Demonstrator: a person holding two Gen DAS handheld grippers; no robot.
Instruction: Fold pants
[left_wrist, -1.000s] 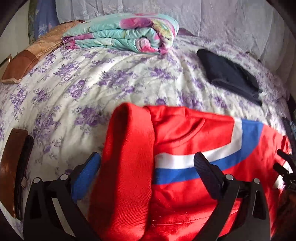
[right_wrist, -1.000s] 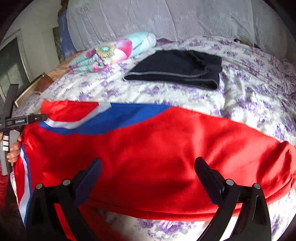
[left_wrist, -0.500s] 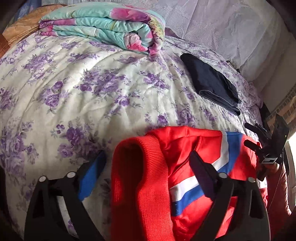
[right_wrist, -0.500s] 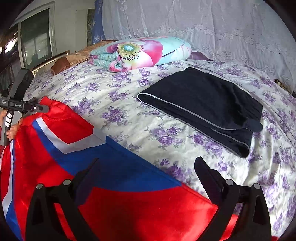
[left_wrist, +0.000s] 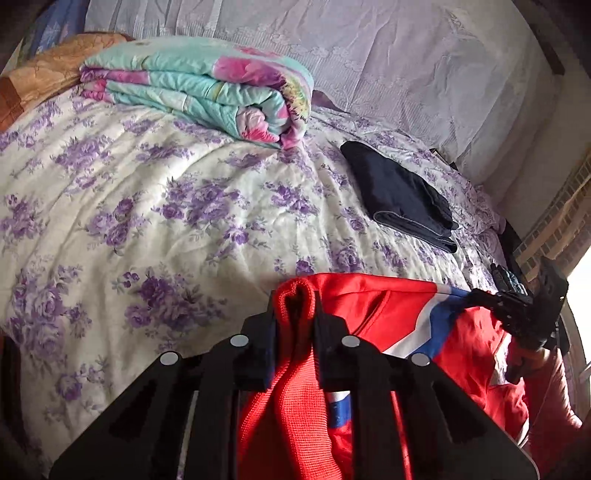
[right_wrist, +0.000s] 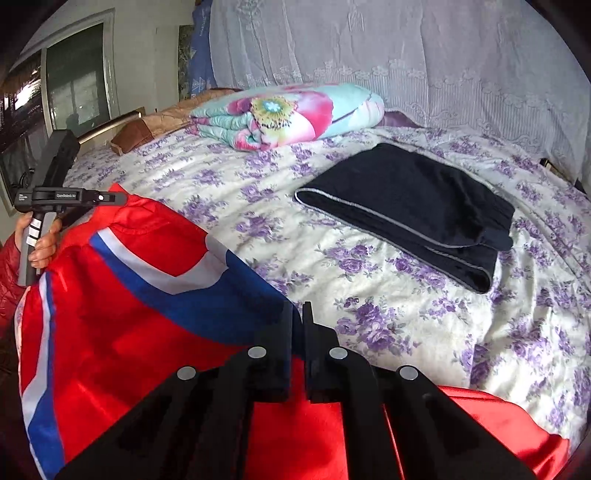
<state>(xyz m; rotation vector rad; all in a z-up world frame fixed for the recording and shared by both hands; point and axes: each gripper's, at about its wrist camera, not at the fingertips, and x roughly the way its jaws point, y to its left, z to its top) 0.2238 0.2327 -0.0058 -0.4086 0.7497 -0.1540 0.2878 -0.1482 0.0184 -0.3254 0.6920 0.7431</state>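
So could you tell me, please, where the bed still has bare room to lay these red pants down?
The widest bare patch of floral bedspread lies between the rolled quilt, the folded dark pants and the red pants. It is crowded toward the far side, where quilt and dark pants sit.

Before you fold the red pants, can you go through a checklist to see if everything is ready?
1. Left gripper closing on the pants' knit band: ok.
2. Right gripper shut on the pants' edge: ok.
3. Pants stretched smooth between the two grippers: not ok, still rumpled.
4. Bare bedspread ahead for the fold: ok.
5. Black folded clothes out of the way: ok.
6. Pant legs lined up: cannot tell.
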